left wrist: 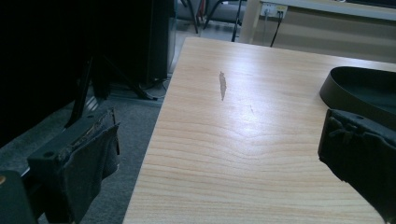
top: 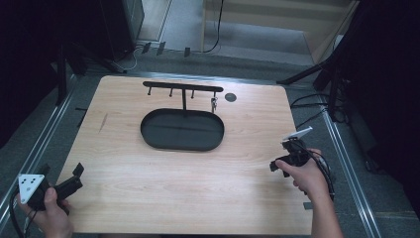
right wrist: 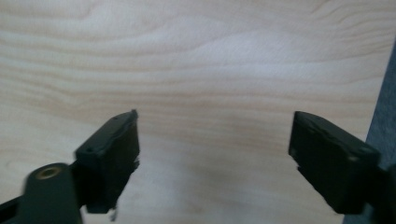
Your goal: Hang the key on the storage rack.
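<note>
Two hands, two grippers, one tray, one rack, one small item hung on it. Left hand [top: 47,214] low at the table's [top: 188,188] near left corner, well away from the tray [top: 182,130], holding the left gripper [top: 77,177] with jaws spread wide, nothing between them. Right hand [top: 309,176] near the table's right edge, right of the tray, holding the right gripper [top: 278,166] pointed down at bare wood, jaws wide apart and empty. Rack [top: 183,89] upright at the tray's far rim, keys [top: 214,103] hanging from its right end
</note>
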Demonstrator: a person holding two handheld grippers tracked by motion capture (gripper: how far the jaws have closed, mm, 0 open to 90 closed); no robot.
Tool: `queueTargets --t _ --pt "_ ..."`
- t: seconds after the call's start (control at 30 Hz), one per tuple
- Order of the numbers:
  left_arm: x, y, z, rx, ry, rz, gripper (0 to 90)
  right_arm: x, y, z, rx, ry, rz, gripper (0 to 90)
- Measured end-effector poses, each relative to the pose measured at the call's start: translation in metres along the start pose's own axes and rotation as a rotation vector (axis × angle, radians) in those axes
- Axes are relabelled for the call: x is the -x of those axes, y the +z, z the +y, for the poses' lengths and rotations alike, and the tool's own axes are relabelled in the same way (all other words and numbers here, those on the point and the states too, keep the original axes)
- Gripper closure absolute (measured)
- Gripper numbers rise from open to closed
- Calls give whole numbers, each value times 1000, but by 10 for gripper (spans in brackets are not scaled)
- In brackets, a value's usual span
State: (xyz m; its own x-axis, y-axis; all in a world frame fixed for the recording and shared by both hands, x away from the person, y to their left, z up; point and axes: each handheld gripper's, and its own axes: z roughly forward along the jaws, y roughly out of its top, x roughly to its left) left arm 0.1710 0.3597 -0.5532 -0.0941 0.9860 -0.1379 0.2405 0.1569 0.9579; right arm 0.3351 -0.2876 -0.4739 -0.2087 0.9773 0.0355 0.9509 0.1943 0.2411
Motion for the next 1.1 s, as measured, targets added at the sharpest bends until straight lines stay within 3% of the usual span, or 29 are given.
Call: queueTargets --t 0.07,0.1,0.13,0.17,0.27,0.3,0.33,0.4,0.47,0.5,0.53,0.57,0.6,0.73,0.97,1.1 --pt "0 0 0 -1 4 -1 0 7 3 -10 71 15 37 116" --pt "0 0 0 -1 4 -1 0 7 3 -10 71 15 37 116" --pt "0 0 0 -1 5 -1 0 11 5 -16 128 22 43 102" --pt "0 0 0 0 6 -2 0 16 8 -28 221 21 56 24" --pt "1 -1 0 0 8 -3 0 22 14 -44 335 47 72 0" --pt "1 -1 0 0 8 -3 0 22 14 -44 335 47 72 0" --pt "1 -1 0 0 9 -3 0 25 18 -57 421 55 80 0" --pt "1 -1 -1 1 11 -4 0 29 21 -67 484 71 95 0" --pt "1 -1 -1 0 9 -6 0 33 24 -78 561 82 81 0" --pt "1 -1 -1 0 9 -6 0 33 24 -78 561 82 81 0" --pt "1 -1 -1 0 7 -7 0 35 26 -88 623 82 58 0" --pt "1 -1 -1 1 6 -8 0 35 26 -88 623 82 58 0" --pt "0 -1 -1 2 2 -10 0 38 28 -97 683 85 32 0" --pt "0 -1 -1 3 5 -12 0 43 36 -116 767 102 18 0" --pt "1 -2 -1 1 9 -14 0 49 37 -135 850 135 41 36" --pt "1 -2 -1 0 13 -15 0 49 37 -135 854 133 34 53"
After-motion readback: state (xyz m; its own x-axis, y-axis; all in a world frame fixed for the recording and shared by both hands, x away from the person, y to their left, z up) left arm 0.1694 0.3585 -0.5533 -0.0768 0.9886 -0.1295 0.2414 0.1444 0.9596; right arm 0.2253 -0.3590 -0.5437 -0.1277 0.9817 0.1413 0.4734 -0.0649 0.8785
